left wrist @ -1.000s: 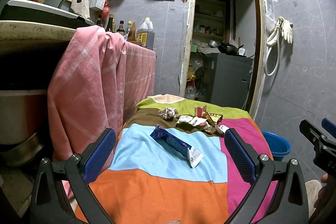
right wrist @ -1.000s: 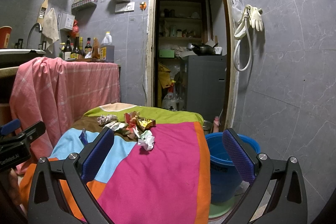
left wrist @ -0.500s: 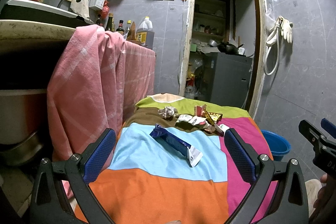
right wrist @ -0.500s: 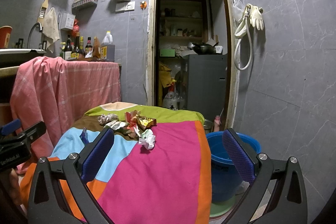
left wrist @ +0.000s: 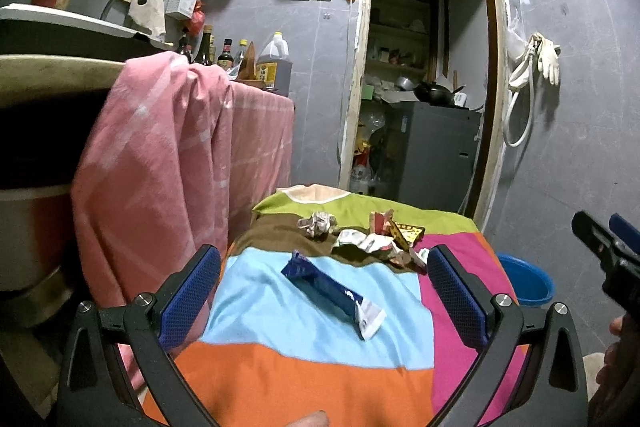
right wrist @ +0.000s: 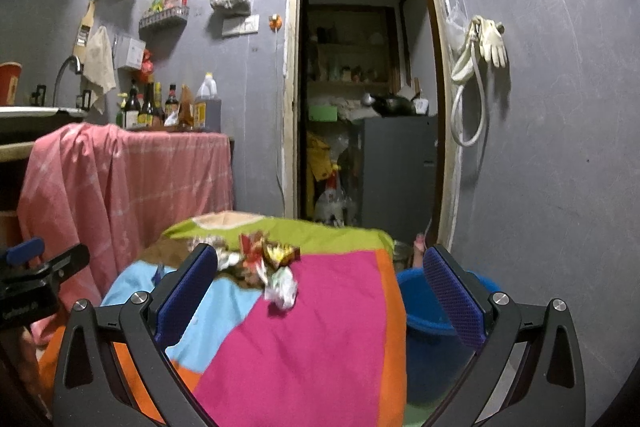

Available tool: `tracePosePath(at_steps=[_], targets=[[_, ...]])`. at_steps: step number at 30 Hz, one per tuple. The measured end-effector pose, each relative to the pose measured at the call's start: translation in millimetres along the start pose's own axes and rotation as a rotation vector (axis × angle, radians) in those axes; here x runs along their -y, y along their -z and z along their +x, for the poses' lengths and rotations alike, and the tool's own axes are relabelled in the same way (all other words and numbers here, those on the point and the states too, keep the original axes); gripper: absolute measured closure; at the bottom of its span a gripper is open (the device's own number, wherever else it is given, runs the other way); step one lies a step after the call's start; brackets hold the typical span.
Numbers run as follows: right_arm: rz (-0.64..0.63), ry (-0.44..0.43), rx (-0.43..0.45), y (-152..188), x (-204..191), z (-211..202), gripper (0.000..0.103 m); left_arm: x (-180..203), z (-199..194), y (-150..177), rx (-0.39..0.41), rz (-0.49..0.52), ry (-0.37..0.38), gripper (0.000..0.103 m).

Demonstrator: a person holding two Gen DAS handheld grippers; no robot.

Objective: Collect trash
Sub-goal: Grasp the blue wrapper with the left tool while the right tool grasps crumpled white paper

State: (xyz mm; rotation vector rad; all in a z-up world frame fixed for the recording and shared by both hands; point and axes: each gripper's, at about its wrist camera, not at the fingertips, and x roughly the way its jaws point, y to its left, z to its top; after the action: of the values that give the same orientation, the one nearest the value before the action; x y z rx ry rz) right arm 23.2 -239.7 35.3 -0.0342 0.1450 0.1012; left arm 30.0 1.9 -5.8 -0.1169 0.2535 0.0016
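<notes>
My left gripper (left wrist: 320,287) hangs over the near end of the table with its jaws spread wide and nothing between them. The blue wrapper (left wrist: 332,293) lies on the light-blue patch of the striped cloth (left wrist: 280,379), just beyond the fingertips and roughly centred between them, its white torn end pointing near and right. Farther off, on the brown band, I count one crumpled paper ball (left wrist: 318,223) by itself on the left, and to its right a loose heap of wrappers (left wrist: 380,239) whose pieces overlap too much for me to count; I make out a white one, a red one and a yellow one. My right gripper (right wrist: 320,291) is also wide open and empty, held over the pink patch of the cloth (right wrist: 320,339). From that view the heap (right wrist: 260,259) sits beyond the left finger, and one crumpled white wrapper (right wrist: 282,289) lies nearest, on the edge of the pink patch, ahead of the jaws and left of their middle; this view is blurred. One blue bucket (right wrist: 428,335) stands on the floor just right of the table, partly behind my right finger, and I cannot see what it holds.
</notes>
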Motion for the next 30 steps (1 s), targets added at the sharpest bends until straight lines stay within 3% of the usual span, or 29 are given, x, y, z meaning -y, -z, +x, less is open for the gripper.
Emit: tracePosePath(at_steps=[11, 15, 23, 28, 30], targets=[[0.005, -0.113, -0.048, -7, 2, 71, 0.0, -5, 61, -15, -0.034, 0.013, -0.044, 0.002], [-0.013, -0.101, -0.082, 1, -1, 93, 0.0, -8, 80, -11, -0.065, 0.027, -0.048, 0.002], [-0.048, -0.15, -0.201, 18, -3, 137, 0.0, -13, 113, 0, -0.225, 0.031, -0.051, 0.002], [-0.036, -0.188, -0.303, 32, 1, 159, 0.0, -20, 125, 8, -0.332, -0.039, -0.043, 0.005], [-0.033, -0.214, -0.337, 36, 1, 166, 0.006, -24, 128, 9, -0.372, -0.074, -0.027, 0.011]])
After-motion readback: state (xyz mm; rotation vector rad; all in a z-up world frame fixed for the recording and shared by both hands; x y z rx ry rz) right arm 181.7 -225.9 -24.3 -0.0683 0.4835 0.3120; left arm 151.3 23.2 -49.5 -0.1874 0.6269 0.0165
